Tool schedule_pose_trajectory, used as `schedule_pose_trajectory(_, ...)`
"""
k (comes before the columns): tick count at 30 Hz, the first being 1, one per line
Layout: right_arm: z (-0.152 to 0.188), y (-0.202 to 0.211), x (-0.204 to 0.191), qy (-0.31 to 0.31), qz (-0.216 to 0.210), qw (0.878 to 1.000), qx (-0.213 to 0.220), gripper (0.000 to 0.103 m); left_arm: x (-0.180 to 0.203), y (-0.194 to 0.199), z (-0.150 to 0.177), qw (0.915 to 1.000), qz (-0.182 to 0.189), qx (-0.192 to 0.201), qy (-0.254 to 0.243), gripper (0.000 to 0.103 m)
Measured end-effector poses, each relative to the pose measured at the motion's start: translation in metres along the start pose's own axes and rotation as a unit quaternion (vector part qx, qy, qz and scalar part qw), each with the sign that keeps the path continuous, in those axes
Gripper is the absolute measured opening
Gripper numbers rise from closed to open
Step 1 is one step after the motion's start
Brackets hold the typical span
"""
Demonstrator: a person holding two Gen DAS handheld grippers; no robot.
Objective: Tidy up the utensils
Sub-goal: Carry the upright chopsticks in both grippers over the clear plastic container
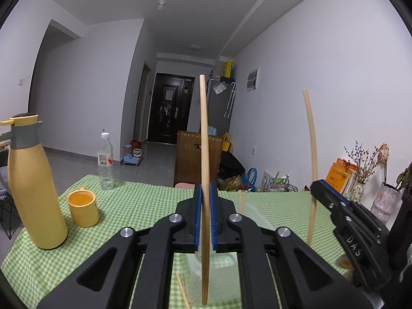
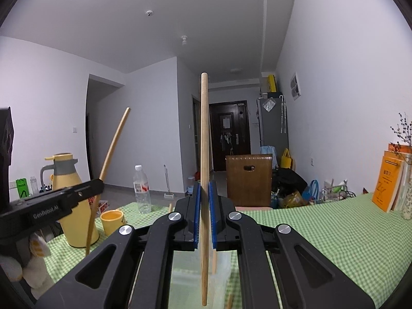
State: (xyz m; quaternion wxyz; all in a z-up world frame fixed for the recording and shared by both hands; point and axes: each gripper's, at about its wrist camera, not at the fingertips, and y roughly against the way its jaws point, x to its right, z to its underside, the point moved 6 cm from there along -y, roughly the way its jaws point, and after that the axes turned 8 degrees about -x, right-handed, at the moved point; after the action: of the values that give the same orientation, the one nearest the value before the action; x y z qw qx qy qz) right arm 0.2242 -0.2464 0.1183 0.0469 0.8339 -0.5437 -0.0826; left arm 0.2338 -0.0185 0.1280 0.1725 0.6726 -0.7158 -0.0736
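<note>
A table under a green checked cloth (image 1: 154, 203) is filling the near end of a narrow white-walled room, with a dark door (image 1: 168, 108) closing the corridor at twelve o'clock. Over it, the left gripper (image 1: 205, 193) is clamping one wooden chopstick (image 1: 204, 154) upright between its blue pads (image 1: 197, 216), while the right gripper (image 2: 205, 193) is doing the same with a second chopstick (image 2: 204, 154). Both sticks are being held vertically, most likely so their lower ends can drop straight into the clear container (image 2: 188, 283) waiting at six o'clock beneath the jaws (its rim is hard to make out through the plastic). More chopsticks are already leaning in or beside that container, though which cannot be told. A yellow thermos (image 1: 33, 188) and a yellow cup (image 1: 83, 207) are standing at nine o'clock from the left gripper, with a water bottle (image 1: 105, 162) behind them at about ten. Books (image 2: 390, 180) and a vase of dried flowers (image 1: 358, 177) are lining the wall at three o'clock
</note>
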Motion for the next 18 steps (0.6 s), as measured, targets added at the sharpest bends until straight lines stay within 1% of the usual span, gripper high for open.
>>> schedule_pose_trajectory(9, -0.017, -0.028, 0.001, -0.003, -0.01, 1.0, 0.004, 0.007, 0.01, -0.019, -0.021, 0.9998, 0.014, 0.013, 0.005, 0.004)
schedule_pose_trajectory(14, -0.014, -0.047, 0.003, -0.004, -0.006, 1.0, -0.002, 0.007, 0.01, -0.037, -0.026, 0.9995, 0.021, 0.016, 0.014, 0.004)
schedule_pose_trajectory(18, -0.006, -0.064, 0.007, -0.015, -0.003, 1.0, -0.016, 0.007, 0.01, -0.058, -0.026, 0.9997, 0.017, 0.016, 0.01, 0.004)
